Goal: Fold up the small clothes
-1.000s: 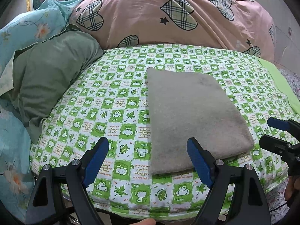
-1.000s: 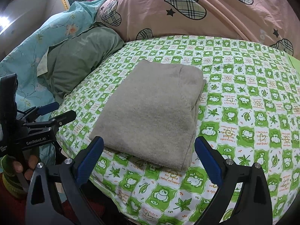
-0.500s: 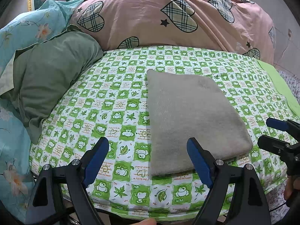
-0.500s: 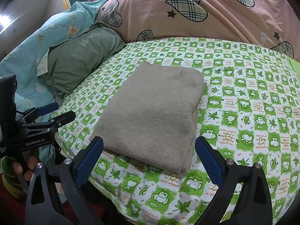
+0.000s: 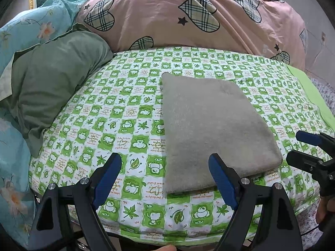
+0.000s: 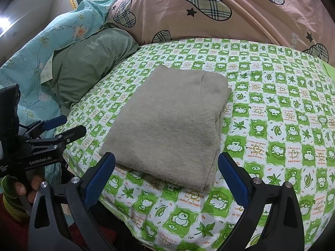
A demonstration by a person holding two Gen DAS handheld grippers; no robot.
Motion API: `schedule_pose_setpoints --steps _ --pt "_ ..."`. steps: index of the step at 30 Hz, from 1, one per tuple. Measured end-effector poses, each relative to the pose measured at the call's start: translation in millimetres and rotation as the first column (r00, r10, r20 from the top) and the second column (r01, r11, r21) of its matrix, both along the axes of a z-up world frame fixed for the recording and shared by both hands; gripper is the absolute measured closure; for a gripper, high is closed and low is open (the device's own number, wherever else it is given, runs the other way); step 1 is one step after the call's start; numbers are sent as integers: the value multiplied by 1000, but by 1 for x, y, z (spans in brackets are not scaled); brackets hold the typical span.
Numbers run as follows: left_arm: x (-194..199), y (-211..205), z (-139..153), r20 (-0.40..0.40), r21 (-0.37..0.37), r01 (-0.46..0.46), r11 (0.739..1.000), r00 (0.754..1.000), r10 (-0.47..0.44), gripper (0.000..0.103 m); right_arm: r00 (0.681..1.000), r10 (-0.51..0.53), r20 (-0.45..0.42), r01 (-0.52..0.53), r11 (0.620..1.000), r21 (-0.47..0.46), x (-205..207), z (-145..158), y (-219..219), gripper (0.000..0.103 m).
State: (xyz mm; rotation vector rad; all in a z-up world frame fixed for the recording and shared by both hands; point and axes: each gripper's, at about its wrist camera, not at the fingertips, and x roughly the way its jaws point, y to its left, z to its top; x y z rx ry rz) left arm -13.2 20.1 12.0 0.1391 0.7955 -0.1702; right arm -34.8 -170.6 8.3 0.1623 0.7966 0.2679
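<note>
Change: nothing has shifted; the folded grey fleece garment [image 5: 211, 129] lies flat on the green-checked bed [image 5: 117, 113].
Tongs: left tongs [image 5: 165, 173] and right tongs [image 6: 166, 176] hang released, empty.
Technique: judged folded; squaring edges gently would finish it.

Grey-beige folded cloth [image 5: 211, 125]; green-and-white checked sheet [image 5: 117, 113]; pink quilt [image 5: 159, 21], plaid hearts; olive pillow [image 5: 54, 79].

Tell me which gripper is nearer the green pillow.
Left. The left gripper hovers open at the bed's near edge on the side of the green pillow; the right gripper, also open, sits beyond the folded grey cloth.
</note>
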Motion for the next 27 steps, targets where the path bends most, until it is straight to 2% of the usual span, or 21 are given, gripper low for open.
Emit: schedule_pose_setpoints --steps 27 --pt "8 -4 -9 -23 0 -7 1000 1000 7 17 1000 8 -14 -8 1000 -2 9 -5 -3 4"
